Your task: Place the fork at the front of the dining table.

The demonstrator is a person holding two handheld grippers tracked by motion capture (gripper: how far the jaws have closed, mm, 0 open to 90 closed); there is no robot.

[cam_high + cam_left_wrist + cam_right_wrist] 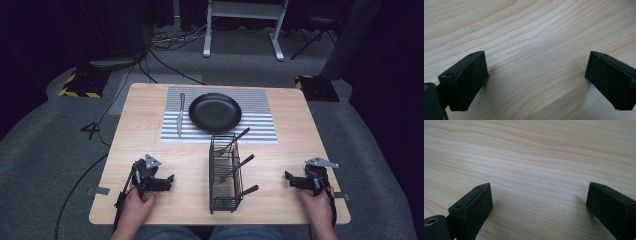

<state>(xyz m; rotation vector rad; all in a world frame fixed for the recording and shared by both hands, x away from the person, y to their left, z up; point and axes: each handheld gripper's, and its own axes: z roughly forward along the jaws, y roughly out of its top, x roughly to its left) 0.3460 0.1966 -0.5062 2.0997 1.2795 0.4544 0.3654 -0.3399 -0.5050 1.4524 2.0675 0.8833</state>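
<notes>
A black wire caddy [224,172] stands at the front middle of the wooden table [135,135], with several black-handled utensils [239,166] leaning out to its right. Behind it a black plate [215,111] rests on a striped placemat [257,115], and a knife [180,114] lies on the mat to the plate's left. My left gripper [170,181] rests on the table left of the caddy, open, with only bare wood between its jaws [536,80]. My right gripper [290,179] lies near the right front edge, open and empty too [539,205].
Cables trail from both grippers off the front of the table. On the grey carpet beyond the table stand a white desk frame [245,25], floor cables [170,42] and two yellow-and-black striped bases [80,85].
</notes>
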